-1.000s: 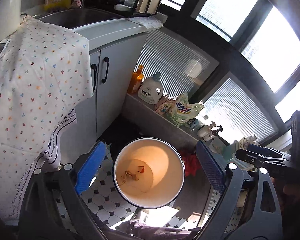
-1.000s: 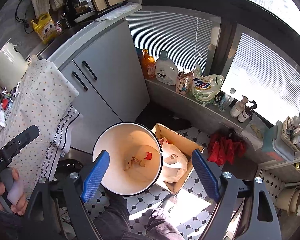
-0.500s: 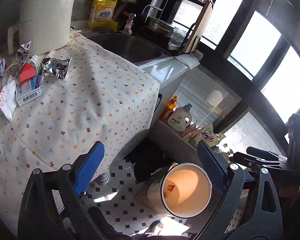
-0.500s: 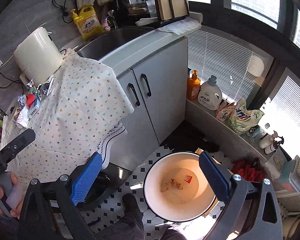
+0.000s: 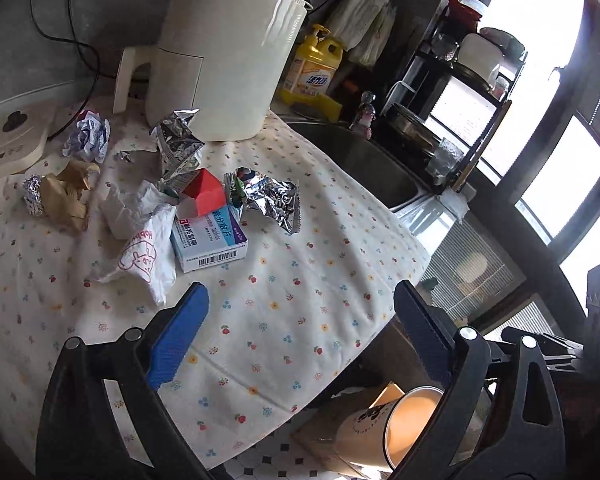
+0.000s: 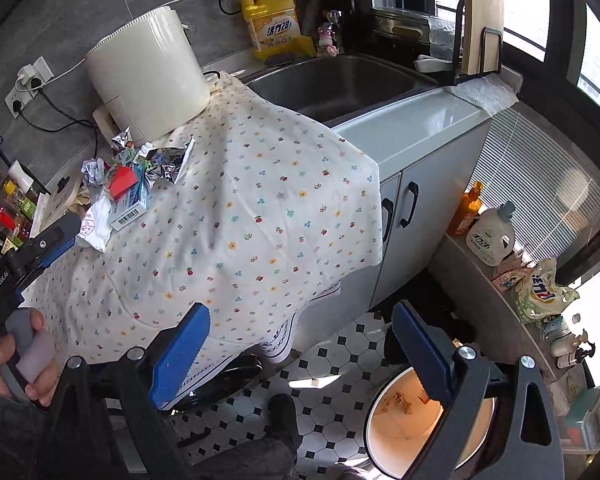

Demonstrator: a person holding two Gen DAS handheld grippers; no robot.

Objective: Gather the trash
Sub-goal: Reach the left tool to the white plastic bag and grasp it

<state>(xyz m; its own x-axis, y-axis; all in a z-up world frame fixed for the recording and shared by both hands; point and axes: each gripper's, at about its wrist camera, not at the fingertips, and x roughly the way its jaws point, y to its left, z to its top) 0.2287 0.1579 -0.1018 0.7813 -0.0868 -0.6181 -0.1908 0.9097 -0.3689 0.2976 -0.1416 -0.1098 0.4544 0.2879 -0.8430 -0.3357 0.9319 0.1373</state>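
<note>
Counter [image 5: 300,300] back under left tool [image 5: 300,336], swung up from bin [image 6: 416,440]; both tools spread, empty. Box [image 5: 210,240] nearest next.

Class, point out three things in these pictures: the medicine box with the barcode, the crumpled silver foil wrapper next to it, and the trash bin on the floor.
medicine box [image 5: 210,242]: left wrist view, printed top face.
foil wrapper [image 5: 274,197]: left wrist view, crinkled middle.
trash bin [image 6: 404,434]: right wrist view, inner floor.

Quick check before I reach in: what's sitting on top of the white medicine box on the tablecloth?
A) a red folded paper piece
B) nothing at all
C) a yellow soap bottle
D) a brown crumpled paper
A: the red folded paper piece rests on the far end of the medicine box, barcode end facing the open left gripper.
</note>
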